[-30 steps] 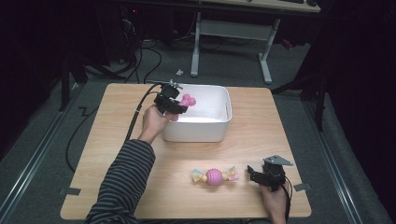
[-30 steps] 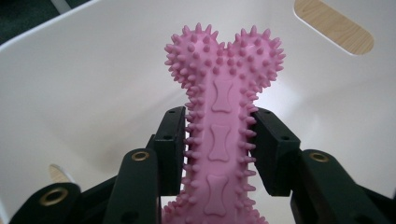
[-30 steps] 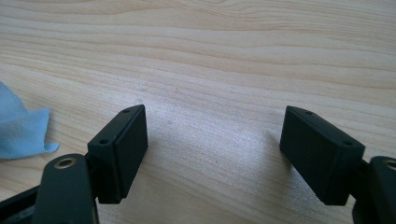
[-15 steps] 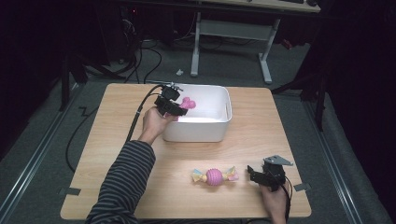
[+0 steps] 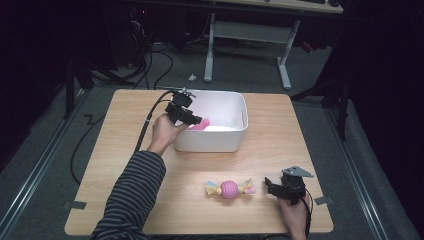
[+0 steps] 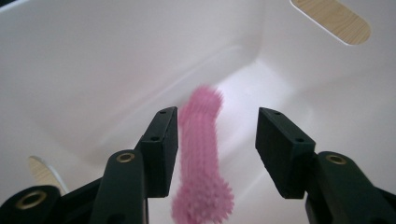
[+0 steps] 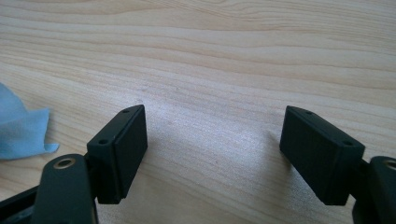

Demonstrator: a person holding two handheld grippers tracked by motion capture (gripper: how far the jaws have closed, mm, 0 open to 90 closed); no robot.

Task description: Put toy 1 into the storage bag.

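At the near right edge of the wooden tabletop (image 5: 125, 150) the right gripper (image 5: 272, 186) rests low in the person's right hand (image 5: 292, 215), its fingers (image 7: 119, 149) spread wide apart with nothing but bare wood between them. Just to its left lies a candy-shaped toy (image 5: 229, 189) with a pink ribbed ball in the middle and twisted ends of yellow, blue and pink; it is close to the right gripper but not touching it, and a blue corner of it shows at the left edge of the right gripper view. Farther back, a striped sleeve (image 5: 132, 195) runs up from the near left to the left hand (image 5: 165, 131), which holds the left gripper (image 5: 196, 120) over the near left rim of a white plastic bin (image 5: 235, 135) standing at the middle far part of the tabletop. Its fingers (image 6: 161, 149) have just been opening and now stand partly apart; a pink spiky rubber toy (image 6: 201, 158) hangs blurred between them, against the left one and clear of the right one, over the bin's white floor near the left wall.
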